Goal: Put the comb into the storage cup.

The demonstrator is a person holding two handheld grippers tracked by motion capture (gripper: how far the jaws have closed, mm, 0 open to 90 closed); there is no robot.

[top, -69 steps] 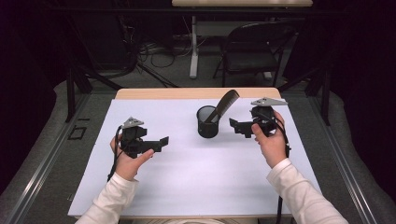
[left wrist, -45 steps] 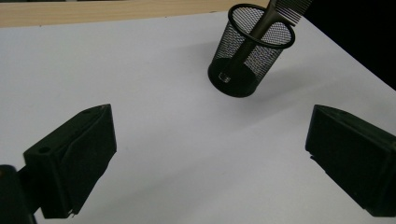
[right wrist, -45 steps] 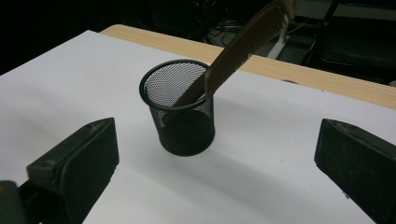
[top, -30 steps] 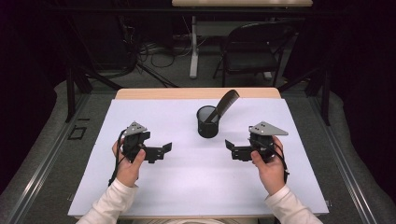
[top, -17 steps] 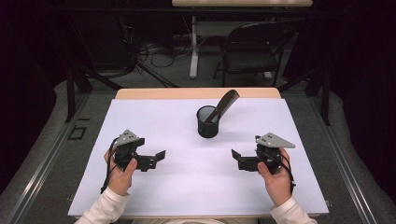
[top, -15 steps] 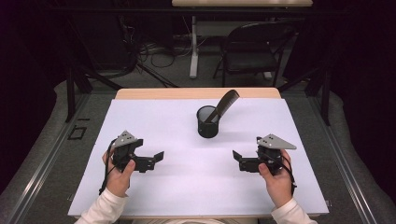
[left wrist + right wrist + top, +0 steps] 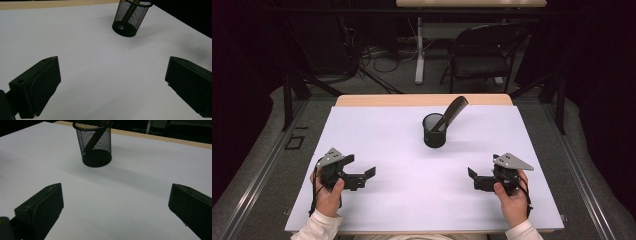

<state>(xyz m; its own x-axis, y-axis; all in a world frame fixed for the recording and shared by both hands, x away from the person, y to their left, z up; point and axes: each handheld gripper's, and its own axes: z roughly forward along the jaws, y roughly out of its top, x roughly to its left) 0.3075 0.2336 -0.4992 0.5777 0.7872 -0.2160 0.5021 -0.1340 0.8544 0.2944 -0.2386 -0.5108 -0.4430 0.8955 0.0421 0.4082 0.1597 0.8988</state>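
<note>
Ahead of both tongs: mesh cup (image 7: 434,131) with a dark tool (image 7: 452,112) leaning in it.
Left tongs (image 7: 362,176) and right tongs (image 7: 476,180) are both released and empty; I'd keep them low, clear of the cup.

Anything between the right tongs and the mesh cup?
Nothing visible. Bare white tabletop lies between the right tongs and the black mesh cup, which holds a dark tool handle. The left tongs sit well off to the side.

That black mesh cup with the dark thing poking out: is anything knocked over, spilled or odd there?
Nothing stands out. The mesh cup stands upright on the white table cover, and the dark tool simply leans against its rim.
</note>
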